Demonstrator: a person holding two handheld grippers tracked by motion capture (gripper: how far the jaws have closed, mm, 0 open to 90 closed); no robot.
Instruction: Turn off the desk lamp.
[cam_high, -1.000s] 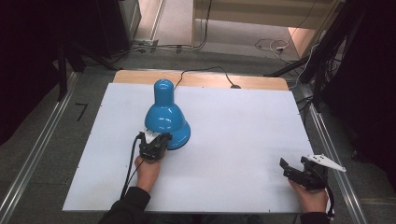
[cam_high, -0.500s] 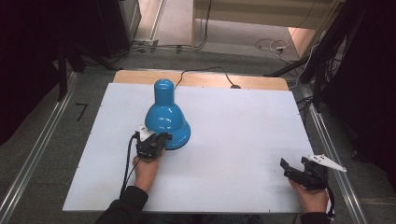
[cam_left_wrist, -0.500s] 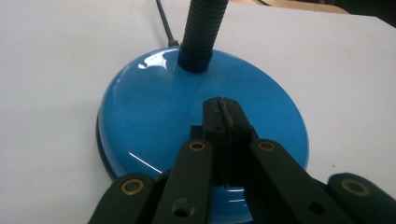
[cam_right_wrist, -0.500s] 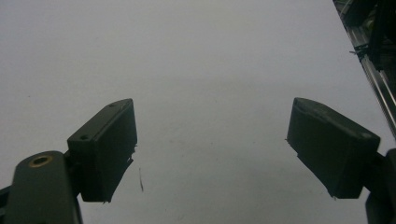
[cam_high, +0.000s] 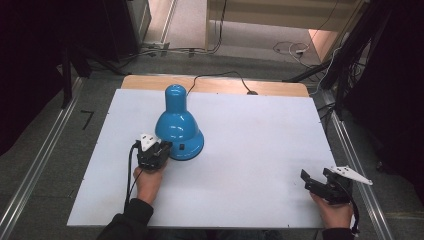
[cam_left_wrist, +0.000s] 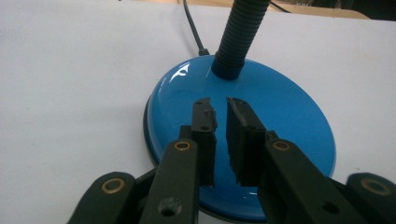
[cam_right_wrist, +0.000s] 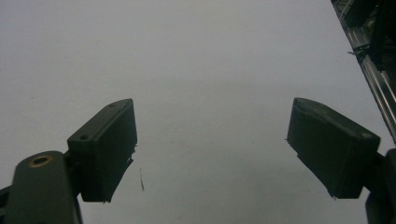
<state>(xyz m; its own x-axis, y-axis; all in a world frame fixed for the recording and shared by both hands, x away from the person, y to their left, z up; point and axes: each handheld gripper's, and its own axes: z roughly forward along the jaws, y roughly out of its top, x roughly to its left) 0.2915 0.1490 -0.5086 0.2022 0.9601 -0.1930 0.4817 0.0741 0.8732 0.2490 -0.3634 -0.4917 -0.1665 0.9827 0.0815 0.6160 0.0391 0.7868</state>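
A blue desk lamp (cam_high: 176, 125) stands on the white table (cam_high: 260, 135), its shade bent over a round base (cam_left_wrist: 289, 107) with a ribbed blue neck (cam_left_wrist: 240, 37). My left gripper (cam_high: 161, 147) sits at the base's front left edge. In the left gripper view, the left gripper (cam_left_wrist: 218, 103) hovers over the glossy base, its jaws nearly together with only a thin slit and nothing between them. At the table's front right corner my right gripper (cam_high: 306, 179) rests low; in its own view the right gripper (cam_right_wrist: 212, 140) has jaws wide apart over bare table.
The lamp's black cord (cam_high: 220, 77) runs back over the table's wooden far edge. Metal rails (cam_high: 357, 165) flank the table on both sides. A wide stretch of white tabletop lies between the lamp and the right gripper.
My left gripper has shifted slightly left along the front of the lamp base. The right gripper has stayed put.
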